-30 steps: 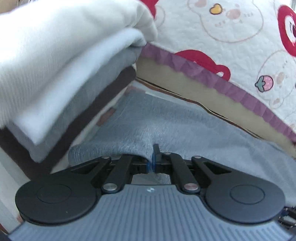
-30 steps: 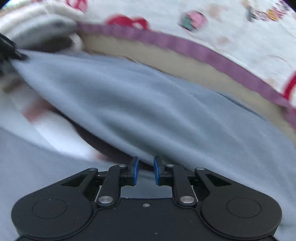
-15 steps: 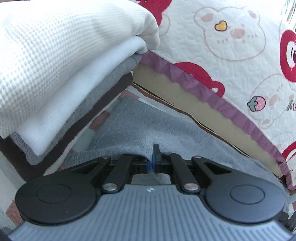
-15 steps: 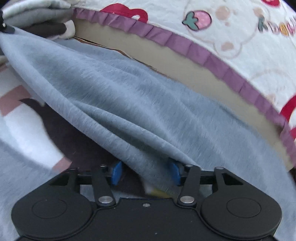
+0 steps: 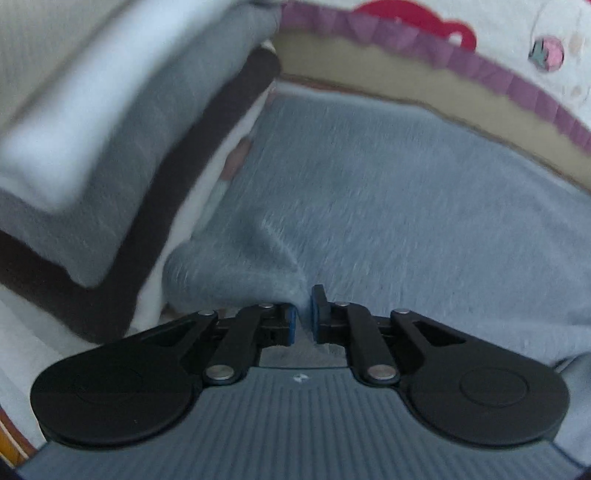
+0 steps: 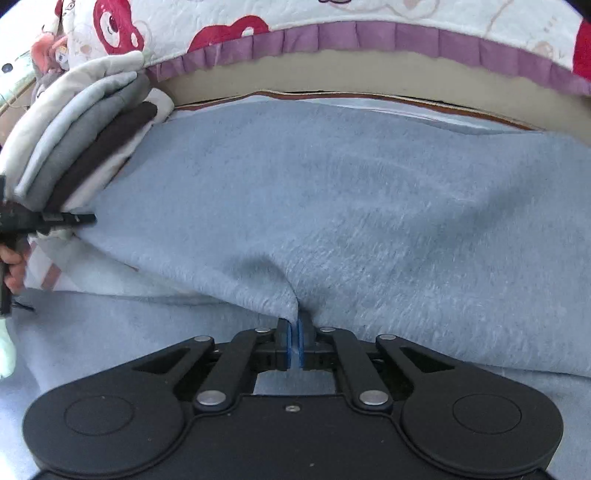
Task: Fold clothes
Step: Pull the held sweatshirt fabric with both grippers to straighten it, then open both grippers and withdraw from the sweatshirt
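The grey-blue fleece garment (image 6: 332, 206) lies spread on the surface in front of a quilted bed cover, with its near edge gathered into both grippers. The right gripper (image 6: 294, 345) has its blue pads pressed together on a pinch of that edge, and only a thin sliver of cloth shows between them. The left gripper (image 5: 303, 317) has a small gap between its pads, and a fold of the fleece hangs down into that gap; the view is blurred, so how firmly it grips is hard to tell. In the right wrist view, the left gripper's tip shows at the far left edge, mostly cut off. Just left of the garment sits a stack of folded clothes (image 6: 85, 140), white, pale blue, grey and dark brown. Behind runs the purple frill (image 6: 369, 37) of the bed cover (image 6: 369, 9), whose printed pattern is cut off at the top.
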Demonstrator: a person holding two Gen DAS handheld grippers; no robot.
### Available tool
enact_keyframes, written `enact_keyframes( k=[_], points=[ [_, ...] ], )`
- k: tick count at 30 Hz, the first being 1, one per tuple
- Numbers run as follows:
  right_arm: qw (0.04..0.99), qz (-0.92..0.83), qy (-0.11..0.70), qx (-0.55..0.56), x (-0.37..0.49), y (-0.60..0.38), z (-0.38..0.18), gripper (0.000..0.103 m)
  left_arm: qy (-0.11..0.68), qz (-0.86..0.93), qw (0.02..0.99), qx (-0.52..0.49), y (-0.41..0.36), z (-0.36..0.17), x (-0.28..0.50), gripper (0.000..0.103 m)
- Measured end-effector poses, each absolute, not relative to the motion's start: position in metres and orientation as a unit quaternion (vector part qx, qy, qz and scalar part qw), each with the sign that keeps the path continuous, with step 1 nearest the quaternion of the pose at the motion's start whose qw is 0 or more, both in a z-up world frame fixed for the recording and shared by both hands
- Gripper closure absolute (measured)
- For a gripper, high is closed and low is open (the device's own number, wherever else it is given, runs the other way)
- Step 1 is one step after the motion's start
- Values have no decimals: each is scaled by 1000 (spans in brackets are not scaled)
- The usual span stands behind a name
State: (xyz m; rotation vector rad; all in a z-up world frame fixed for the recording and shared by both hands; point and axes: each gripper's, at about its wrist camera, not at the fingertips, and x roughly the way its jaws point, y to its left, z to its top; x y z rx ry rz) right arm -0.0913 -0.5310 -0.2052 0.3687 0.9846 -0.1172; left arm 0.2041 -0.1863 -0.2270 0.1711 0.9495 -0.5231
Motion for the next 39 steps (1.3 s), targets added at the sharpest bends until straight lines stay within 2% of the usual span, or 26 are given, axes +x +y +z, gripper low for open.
enact_keyframes(
  k=[4,7,9,14,21,24,28,30,35,39],
  points=[
    [843,-3,505,183,-81,-537,-210,86,431,-260,852,145,-198,-224,194,90],
    [841,49,469,265,-85,-568,-197,68,426,-277,843,179,-203,-219,188,82],
    [839,71,442,311,-90,-593,-189,62,426,-295,832,197,-207,-215,183,77],
    [865,-85,452,203,-83,-656,-183,49,415,-323,825,208,-209,-201,172,74],
    [848,-297,437,41,-74,-745,-174,48,375,-369,844,105,-216,-185,170,70],
    [808,-345,477,-27,-43,-777,-190,48,382,-360,845,100,-255,-191,192,70],
    [814,-334,473,33,-25,-795,-188,47,387,-365,843,85,-299,-194,224,70],
    [817,-311,482,56,-18,-797,-191,40,387,-360,845,80,-315,-198,241,70],
    [794,-262,541,-88,5,-784,-208,41,396,-343,847,90,-331,-212,277,70],
    [789,-245,552,-109,8,-794,-209,41,398,-337,848,92,-335,-221,298,70]
  ],
)
